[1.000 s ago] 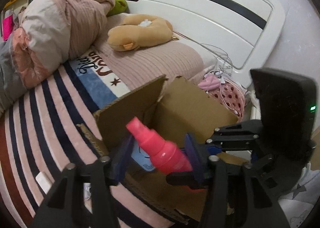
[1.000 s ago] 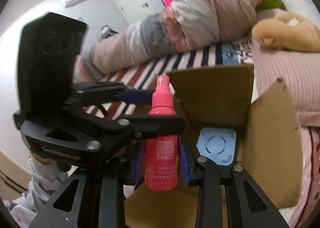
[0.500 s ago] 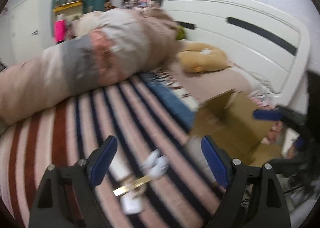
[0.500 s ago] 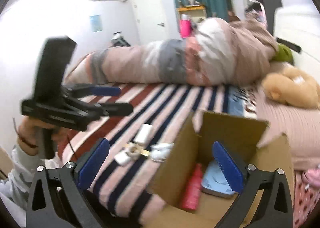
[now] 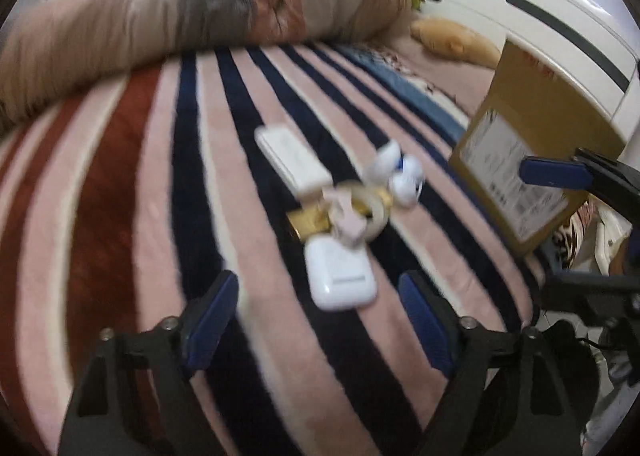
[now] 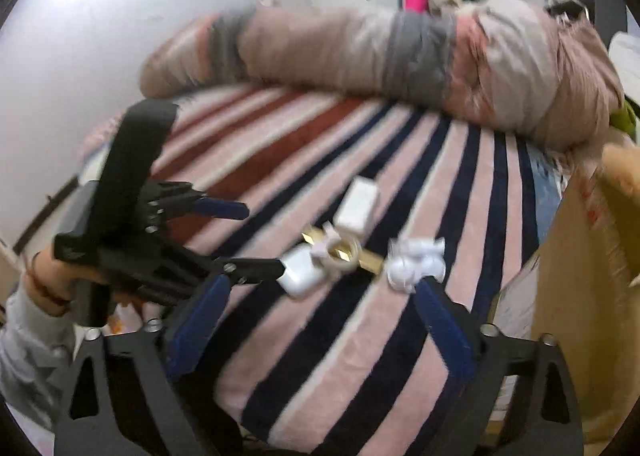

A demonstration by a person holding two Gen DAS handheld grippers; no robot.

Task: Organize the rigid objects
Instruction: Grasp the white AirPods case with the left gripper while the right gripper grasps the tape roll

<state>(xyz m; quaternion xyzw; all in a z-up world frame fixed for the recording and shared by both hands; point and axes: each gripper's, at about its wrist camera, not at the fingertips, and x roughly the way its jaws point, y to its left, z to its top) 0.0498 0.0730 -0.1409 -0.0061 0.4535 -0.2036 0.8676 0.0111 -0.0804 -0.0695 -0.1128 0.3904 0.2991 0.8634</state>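
Several small objects lie clustered on the striped bedspread (image 5: 120,192): a white earbud case (image 5: 340,274), a tape ring (image 5: 368,208) over a gold bar (image 5: 308,226), a flat white box (image 5: 292,160) and a small white toy (image 5: 400,172). My left gripper (image 5: 320,320) is open and empty just short of the earbud case. My right gripper (image 6: 316,316) is open and empty above the same cluster, with the case (image 6: 300,274) and toy (image 6: 416,266) ahead. The cardboard box (image 5: 532,160) stands to the right. The views are blurred.
A rolled pink and grey duvet (image 5: 224,4) lies along the far side of the bed. A tan plush toy (image 5: 452,42) rests by the white headboard (image 5: 540,28). The bed edge runs near the box (image 6: 588,296).
The pink spray bottle, held by my right gripper a second ago, went into the box and was let go. Both grippers swung away from the box to the cluster on the bedspread.
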